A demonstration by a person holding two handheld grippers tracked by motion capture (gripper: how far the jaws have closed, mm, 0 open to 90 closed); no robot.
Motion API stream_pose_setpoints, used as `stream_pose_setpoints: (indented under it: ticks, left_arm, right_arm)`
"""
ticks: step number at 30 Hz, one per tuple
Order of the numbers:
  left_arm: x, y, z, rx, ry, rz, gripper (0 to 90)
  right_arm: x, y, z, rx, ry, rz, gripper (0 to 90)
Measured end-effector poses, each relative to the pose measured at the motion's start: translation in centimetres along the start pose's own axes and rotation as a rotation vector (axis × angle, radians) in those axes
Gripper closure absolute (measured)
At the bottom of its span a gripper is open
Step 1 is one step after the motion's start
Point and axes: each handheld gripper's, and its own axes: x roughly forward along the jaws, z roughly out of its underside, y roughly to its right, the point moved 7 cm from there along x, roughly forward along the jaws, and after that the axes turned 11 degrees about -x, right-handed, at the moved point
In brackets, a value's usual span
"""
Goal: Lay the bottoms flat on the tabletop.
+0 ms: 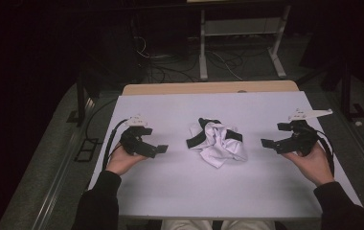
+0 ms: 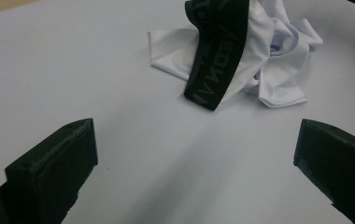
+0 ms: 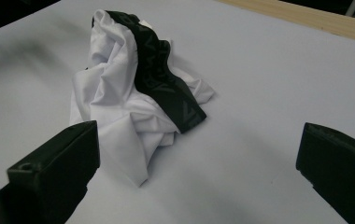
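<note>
Clearly the approach step: the crumpled white underwear with a black waistband lies mid-bench, between the left tool and right tool, both spread and empty. Next, each must close in on an edge of the waistband.

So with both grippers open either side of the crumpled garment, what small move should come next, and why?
Probably bring the left gripper in toward the black waistband, which droops on its side of the white garment. Both grippers, the right gripper too, stand open and apart from the cloth, so nothing is held yet, and the band looks the easiest edge to pinch.
</note>
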Motion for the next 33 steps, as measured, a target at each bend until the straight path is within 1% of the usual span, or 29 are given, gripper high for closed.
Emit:
stream_pose_setpoints:
  ticks: [2, 6, 9, 12, 13, 15, 17, 22, 25, 28, 30, 33]
  left_arm:
    - [0.4, -0.1, 0.0, -0.009, 0.003, 0.004, 0.1]
    - [1.0, -0.3, -0.2, -0.009, -0.006, 0.003, 0.1]
    - [1.3, -0.3, -0.5, -0.017, 0.008, 0.014, 0.1]
    - [1.5, -0.3, -0.7, -0.022, 0.020, 0.025, 0.1]
    - [1.8, -0.3, -1.0, -0.029, 0.034, 0.029, 0.1]
    - [2.1, -0.4, -1.2, -0.035, 0.045, 0.030, 0.1]
    - [2.5, -0.5, -1.4, -0.037, 0.048, 0.027, 0.2]
    - [3.5, -0.7, -1.8, -0.050, 0.074, 0.029, 0.2]
    - [4.1, -0.8, -1.9, -0.078, 0.097, 0.048, 0.2]
    - [4.5, -1.0, -1.9, -0.106, 0.109, 0.071, 0.2]
    - [4.9, -1.2, -1.8, -0.129, 0.108, 0.073, 0.2]
    - [5.4, -1.5, -1.7, -0.146, 0.109, 0.068, 0.2]
  right_arm:
    - [0.4, 0.2, -0.1, 0.004, 0.001, -0.006, 0.0]
    - [1.2, 0.4, -0.4, 0.006, -0.001, -0.012, 0.0]
    - [1.6, 0.6, -0.7, 0.004, -0.001, -0.014, 0.0]
    - [2.1, 0.8, -1.0, 0.007, 0.014, -0.017, 0.0]
    - [2.3, 1.0, -1.1, 0.015, 0.022, -0.020, 0.0]
    - [2.7, 1.2, -1.2, 0.032, 0.039, -0.024, 0.0]
    - [3.0, 1.4, -1.1, 0.043, 0.048, -0.022, 0.0]
    - [4.1, 2.0, -0.7, 0.060, 0.029, -0.002, 0.0]
    - [4.5, 2.4, -0.6, 0.059, 0.024, 0.014, 0.0]
    - [4.9, 2.8, -0.3, 0.080, 0.025, 0.023, 0.0]
    - [5.1, 3.1, -0.2, 0.091, 0.027, 0.031, 0.0]
    - [5.4, 3.5, 0.0, 0.086, 0.016, 0.059, 0.0]
